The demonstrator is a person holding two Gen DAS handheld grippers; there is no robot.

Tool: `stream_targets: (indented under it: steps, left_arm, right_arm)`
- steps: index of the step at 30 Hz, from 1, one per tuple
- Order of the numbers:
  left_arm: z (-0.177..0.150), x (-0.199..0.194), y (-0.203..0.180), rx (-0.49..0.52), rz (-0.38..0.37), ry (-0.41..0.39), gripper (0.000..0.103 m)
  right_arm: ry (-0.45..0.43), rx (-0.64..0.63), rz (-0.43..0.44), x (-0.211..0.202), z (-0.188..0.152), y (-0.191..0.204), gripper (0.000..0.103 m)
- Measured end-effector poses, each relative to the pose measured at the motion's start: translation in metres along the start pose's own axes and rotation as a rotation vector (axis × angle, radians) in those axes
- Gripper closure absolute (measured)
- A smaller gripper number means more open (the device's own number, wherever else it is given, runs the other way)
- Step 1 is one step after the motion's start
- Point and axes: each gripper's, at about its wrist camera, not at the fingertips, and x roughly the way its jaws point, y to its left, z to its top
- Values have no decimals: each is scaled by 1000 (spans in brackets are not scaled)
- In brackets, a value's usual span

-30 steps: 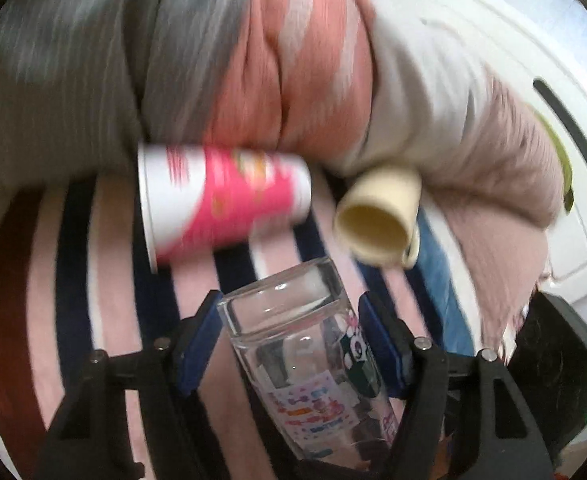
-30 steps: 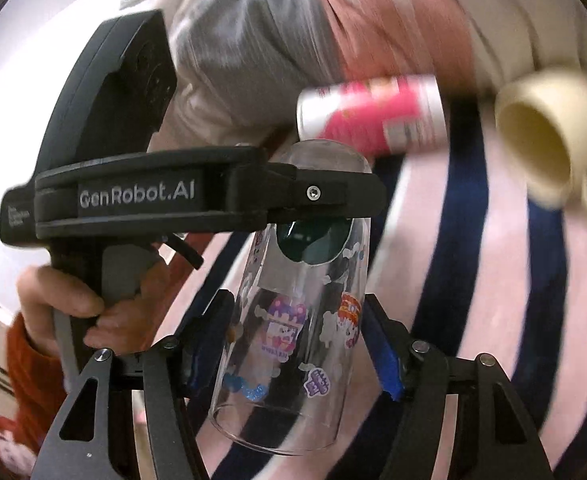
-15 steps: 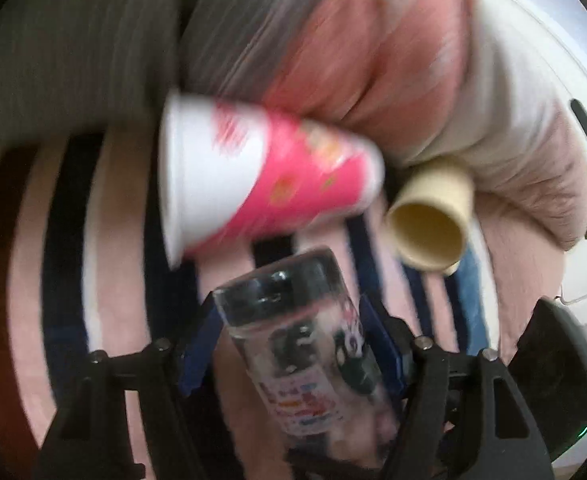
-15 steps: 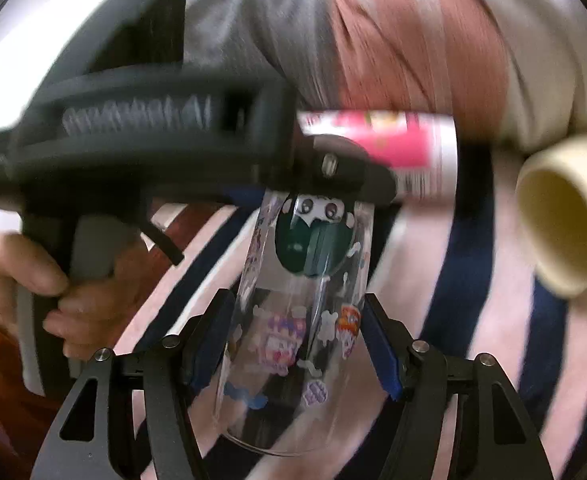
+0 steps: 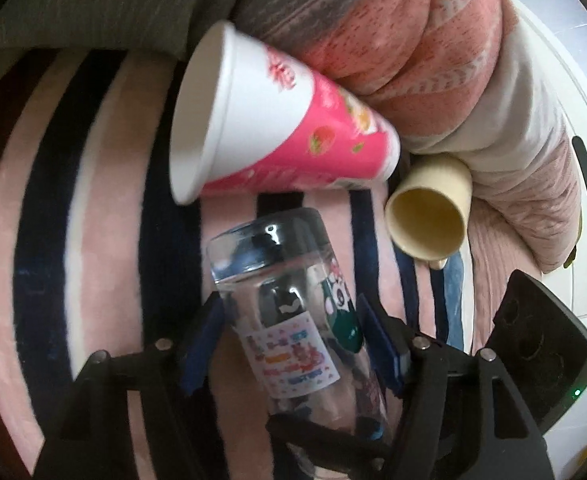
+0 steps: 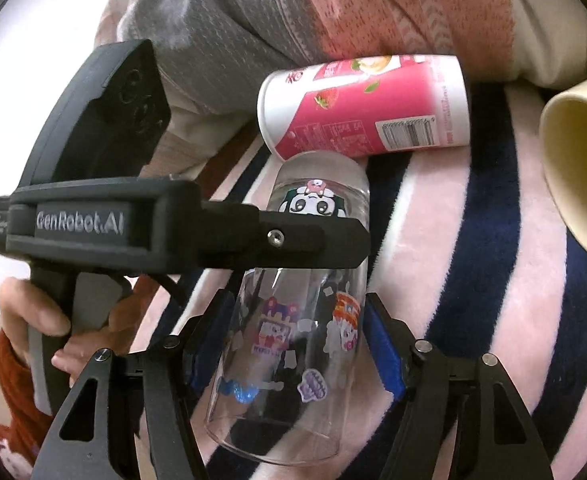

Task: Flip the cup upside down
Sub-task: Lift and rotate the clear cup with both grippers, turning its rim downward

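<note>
Tilted further since a second ago, with the glass (image 5: 289, 316) now leaning base-first toward the paper cup (image 5: 277, 120). Pinched on both sides by the left gripper (image 5: 289, 344) near the base and the right gripper (image 6: 297, 344) near the open rim, blue pads pressed against it. Held above the striped blanket (image 6: 493, 280), close to the paper cup, with the cream mug (image 5: 429, 212) on its side nearby.

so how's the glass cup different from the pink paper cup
The glass cup is clear with cartoon stickers; the paper cup is opaque pink and white. The glass cup sits between both grippers' fingers, left gripper and right gripper; the paper cup lies loose on the striped blanket. Both are handleless.
</note>
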Motion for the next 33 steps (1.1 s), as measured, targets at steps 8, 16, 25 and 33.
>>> stream_targets:
  steps: [8,16,25,33]
  left_arm:
    - [18,-31,-39,181,-2,-128,39]
    - [14,-20,-63,237,-79,-168,40]
    - [-9,-47,-74,423,-115,-305,49]
    - [-31,-53,-72,515,-152,-307,49]
  right_arm:
    - [-128,-81,-42,-24,30,13,42]
    - [-276,-127,-28,-47,2,10,41]
    - [-290,-193,27,-39,-10,24,45]
    - [-324,-306,-57,-71,-34,38,47]
